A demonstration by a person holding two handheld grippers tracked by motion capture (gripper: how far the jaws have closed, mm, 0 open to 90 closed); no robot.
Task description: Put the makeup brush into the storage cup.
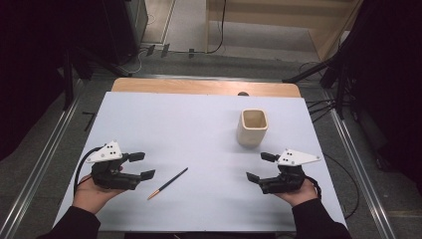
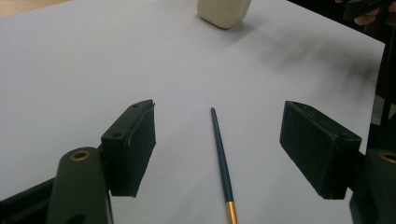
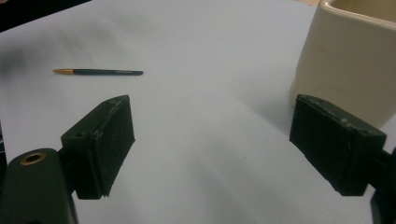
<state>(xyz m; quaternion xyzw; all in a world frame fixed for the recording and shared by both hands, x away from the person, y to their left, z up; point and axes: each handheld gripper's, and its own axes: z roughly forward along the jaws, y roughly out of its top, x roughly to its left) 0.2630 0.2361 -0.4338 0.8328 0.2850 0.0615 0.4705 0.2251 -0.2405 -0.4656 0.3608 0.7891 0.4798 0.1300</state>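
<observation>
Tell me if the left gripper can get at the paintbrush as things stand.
Probably yes. The left gripper is open and points at the paintbrush, which lies flat on bare white table with nothing between them.

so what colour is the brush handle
Dark teal brush handle with a gold end by the bristles, clearest in the left gripper view.

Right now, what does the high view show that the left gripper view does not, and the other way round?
High view alone: both hands, the left gripper and right gripper as wholes, the cup's open top, the table's wooden far edge. Left gripper view alone: the inner faces of its open fingers, seen close, with the brush lying between them. Both: the brush, the cup and the white sheet.
</observation>
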